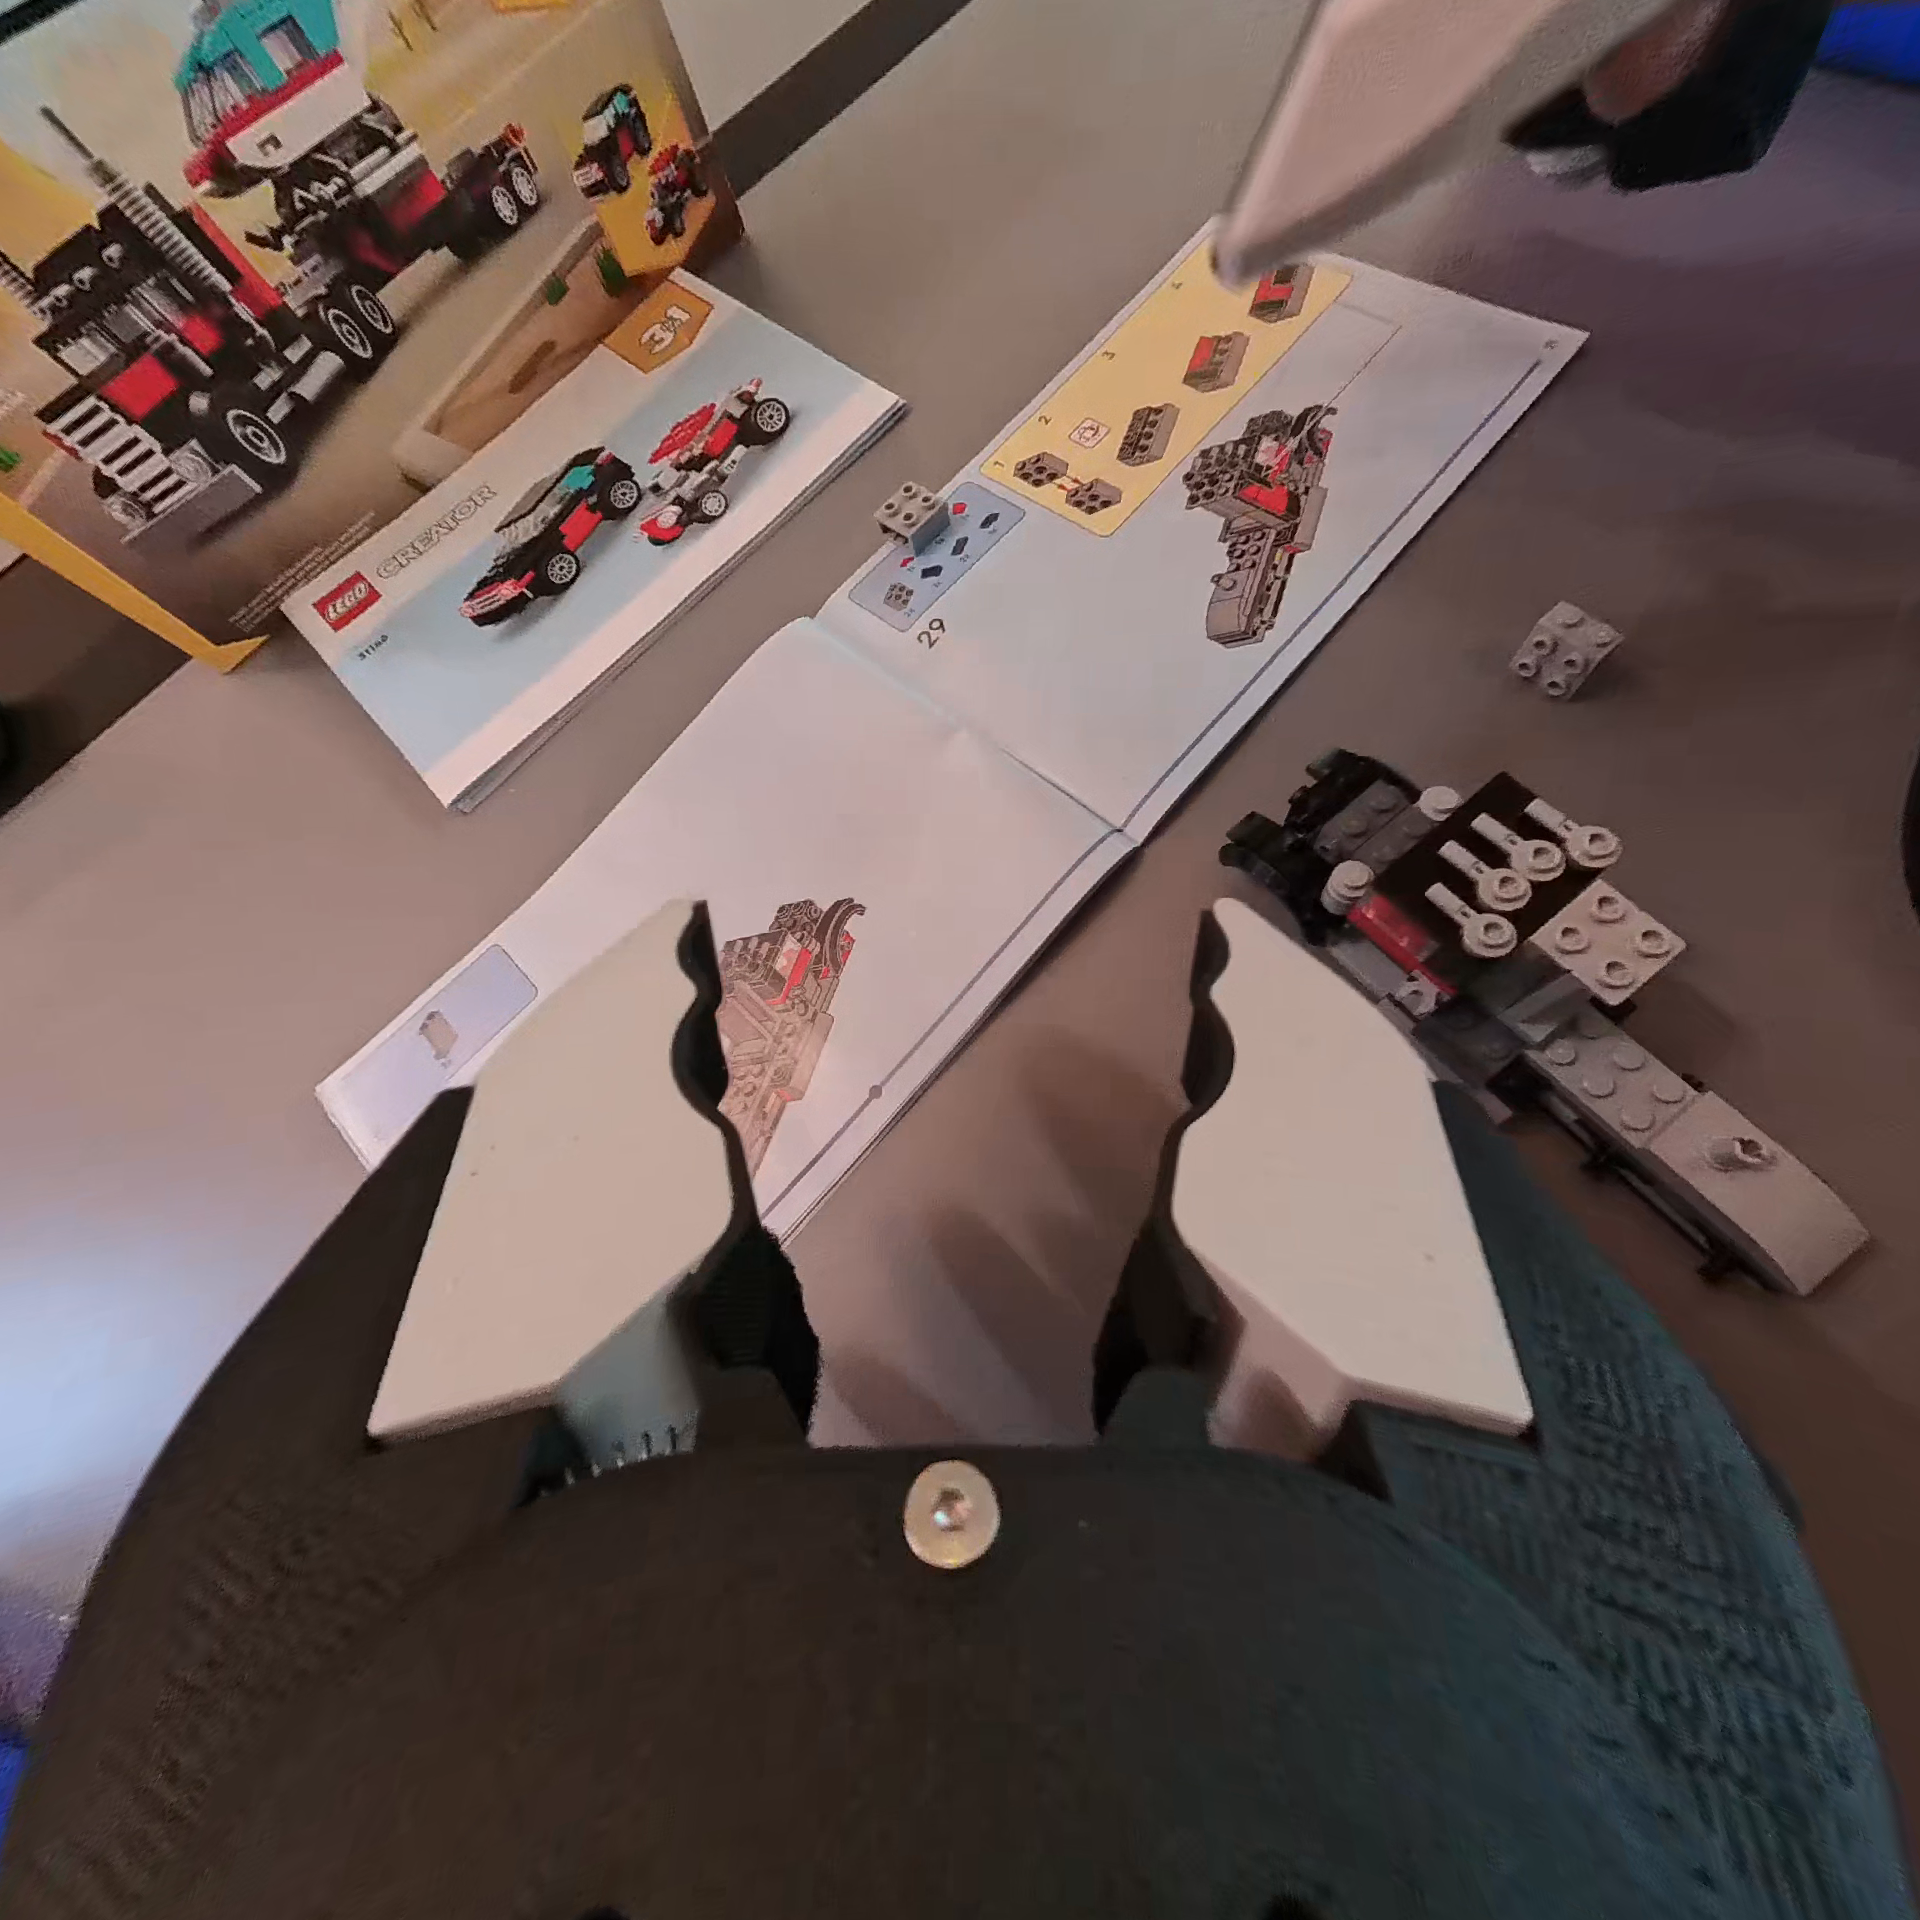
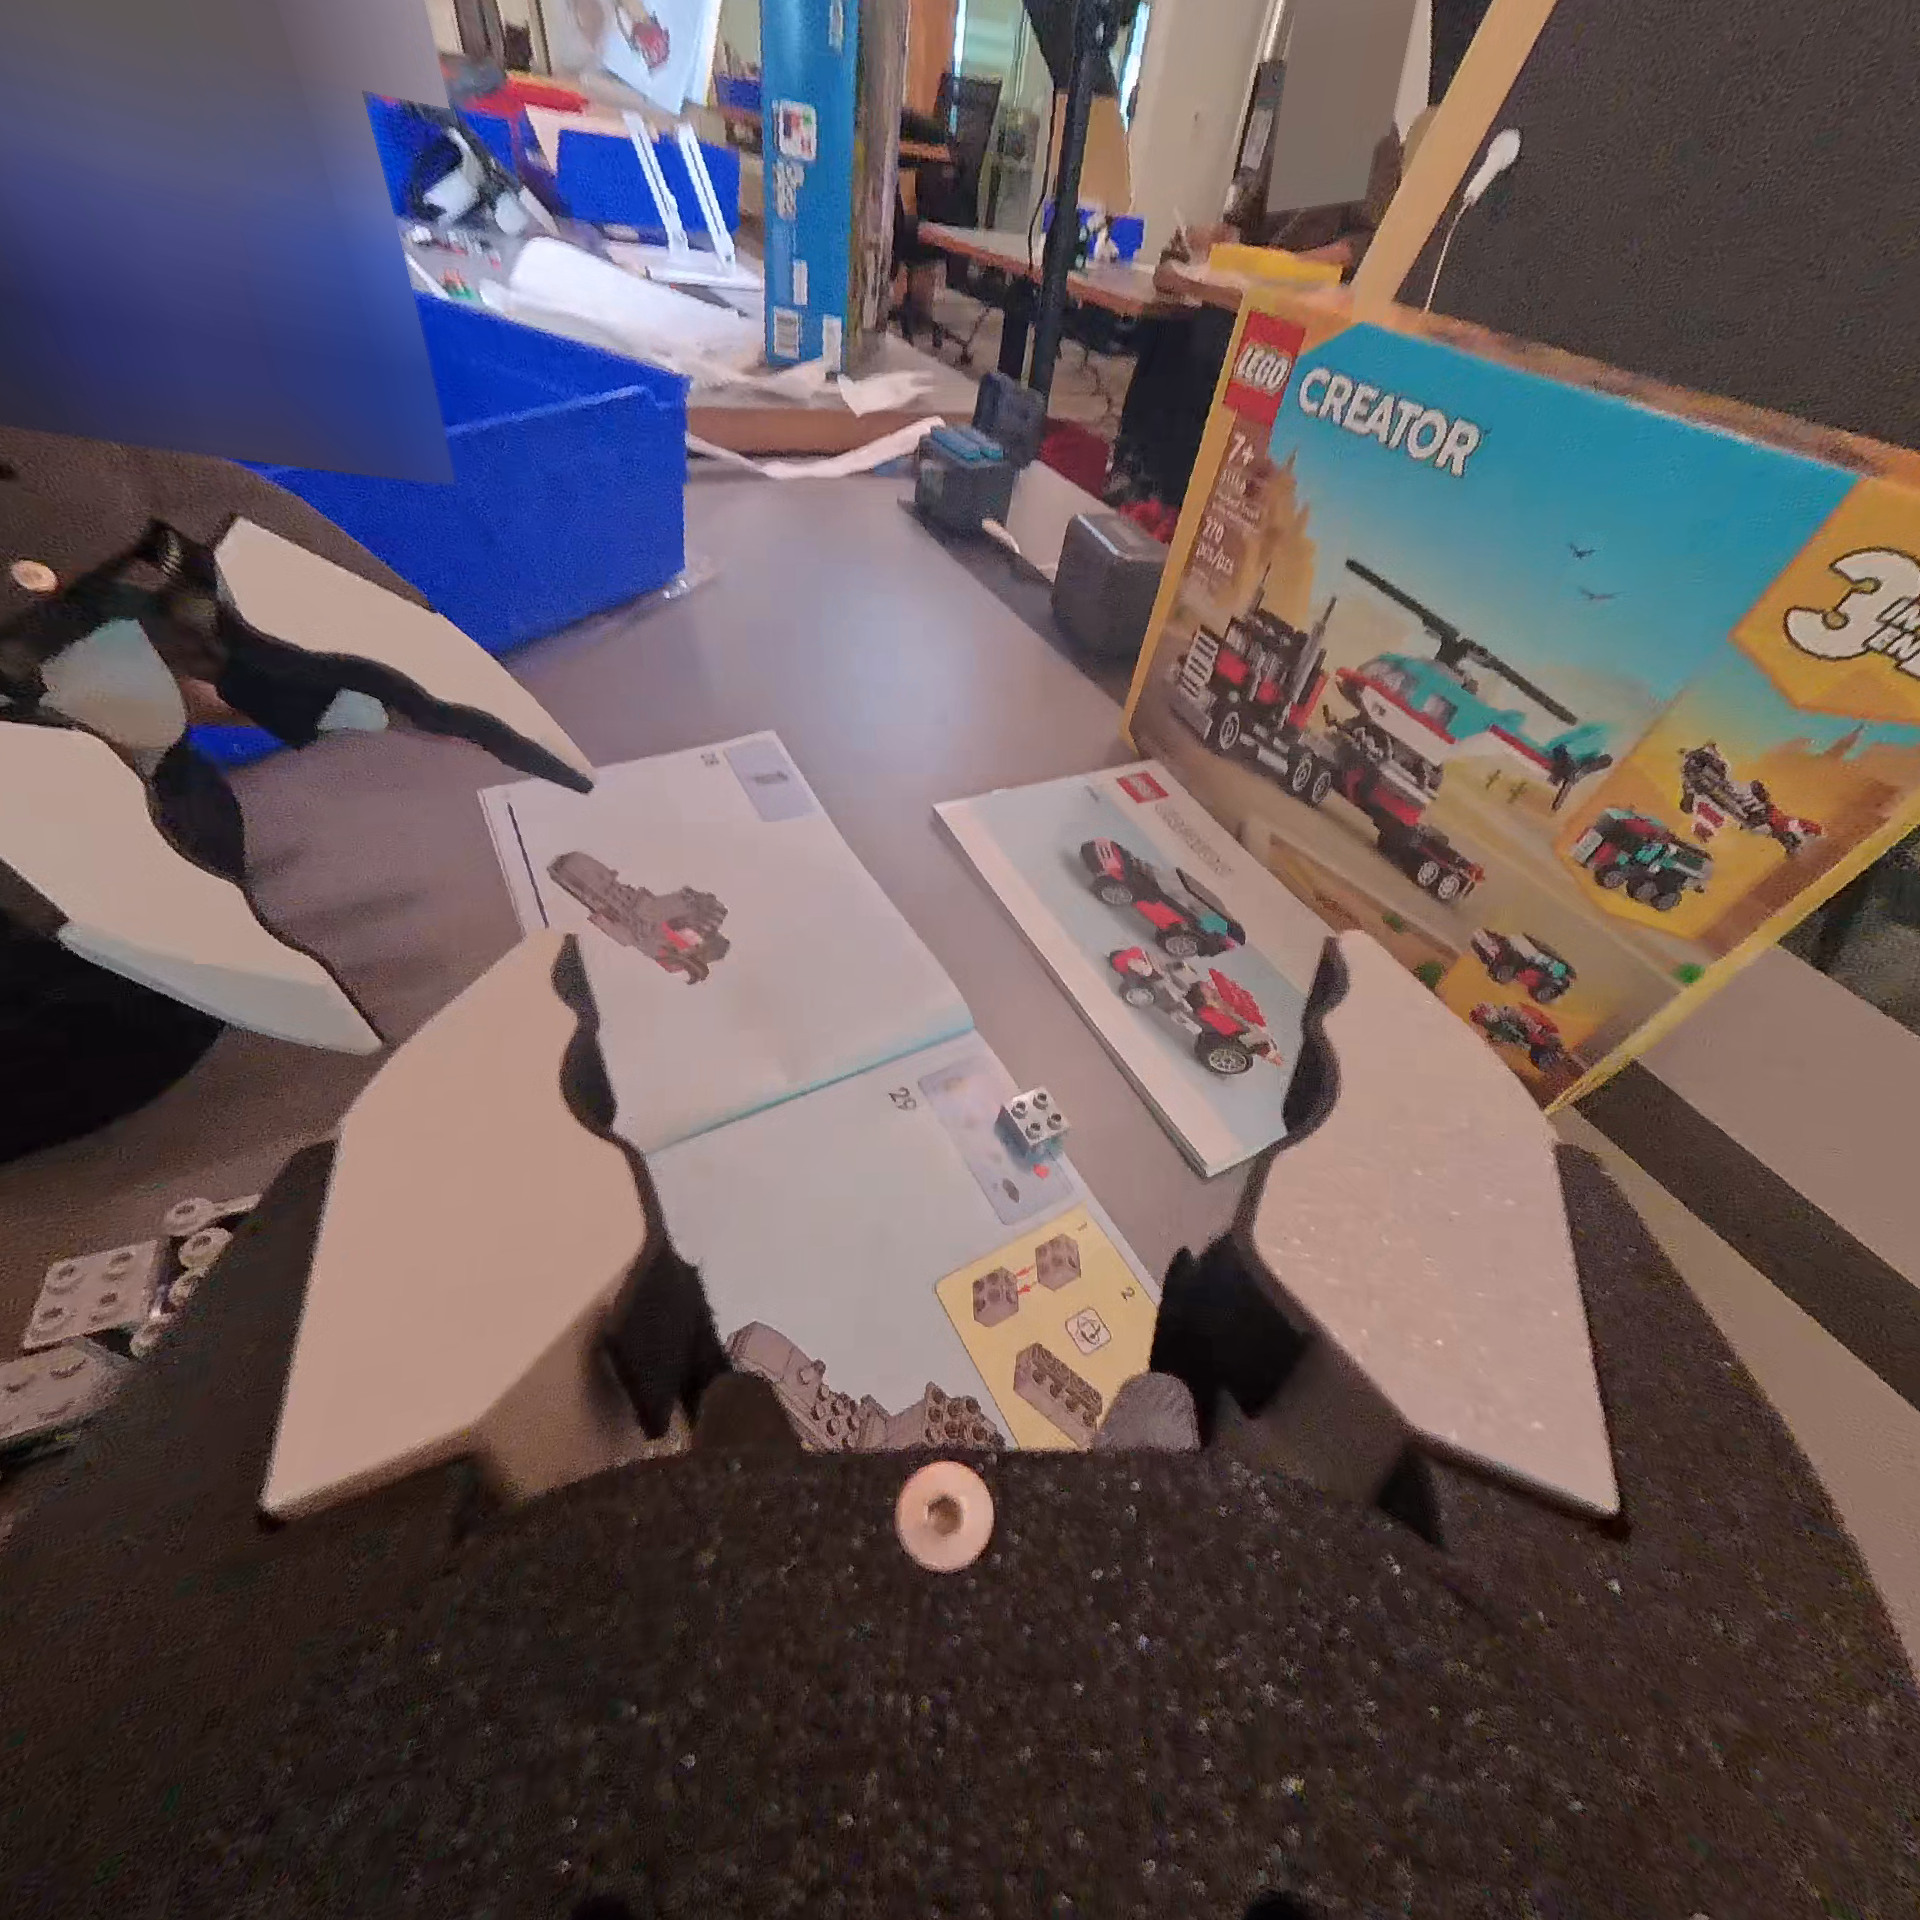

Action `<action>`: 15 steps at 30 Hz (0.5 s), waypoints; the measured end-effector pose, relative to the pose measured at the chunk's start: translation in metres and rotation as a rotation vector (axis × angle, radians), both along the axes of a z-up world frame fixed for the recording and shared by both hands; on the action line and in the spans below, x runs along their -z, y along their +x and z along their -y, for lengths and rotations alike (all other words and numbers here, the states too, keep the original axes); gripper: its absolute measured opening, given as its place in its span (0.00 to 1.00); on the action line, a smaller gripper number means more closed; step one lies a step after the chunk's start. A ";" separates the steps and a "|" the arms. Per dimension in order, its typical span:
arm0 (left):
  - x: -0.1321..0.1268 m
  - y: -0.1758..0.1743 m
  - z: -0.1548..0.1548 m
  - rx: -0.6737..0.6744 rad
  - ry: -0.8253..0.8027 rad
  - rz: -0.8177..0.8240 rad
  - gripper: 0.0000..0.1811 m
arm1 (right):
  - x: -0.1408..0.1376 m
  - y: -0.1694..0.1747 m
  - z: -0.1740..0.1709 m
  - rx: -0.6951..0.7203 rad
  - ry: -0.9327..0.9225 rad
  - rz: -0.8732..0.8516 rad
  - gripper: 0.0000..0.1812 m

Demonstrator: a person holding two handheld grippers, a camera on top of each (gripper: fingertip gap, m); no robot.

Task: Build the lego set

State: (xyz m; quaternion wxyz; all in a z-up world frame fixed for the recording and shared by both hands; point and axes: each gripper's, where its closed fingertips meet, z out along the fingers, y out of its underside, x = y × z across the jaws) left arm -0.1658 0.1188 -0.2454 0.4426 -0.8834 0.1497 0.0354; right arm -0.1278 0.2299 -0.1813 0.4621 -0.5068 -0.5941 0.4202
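While both tools hang empty over the grey bench [image 1: 260, 935], the left tool [image 1: 951, 977] and right tool [image 2: 945, 997] gape wide. An open printed instruction booklet [image 1: 935, 790] carries a small grey brick [image 1: 914, 511]; the half-built grey-black model [image 1: 1538, 987] lies beside it, near the picture-covered set box [image 2: 1507, 707].
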 end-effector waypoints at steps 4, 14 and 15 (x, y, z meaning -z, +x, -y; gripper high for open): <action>0.003 0.001 -0.001 -0.001 -0.005 0.003 0.53 | 0.016 -0.002 -0.002 0.017 0.008 0.064 0.76; -0.032 0.014 0.008 0.078 0.113 0.041 0.29 | 0.026 0.000 0.000 -0.151 -0.023 0.115 0.37; -0.032 0.016 0.009 0.081 0.108 0.039 0.32 | 0.037 -0.002 -0.006 -0.163 -0.021 0.183 0.36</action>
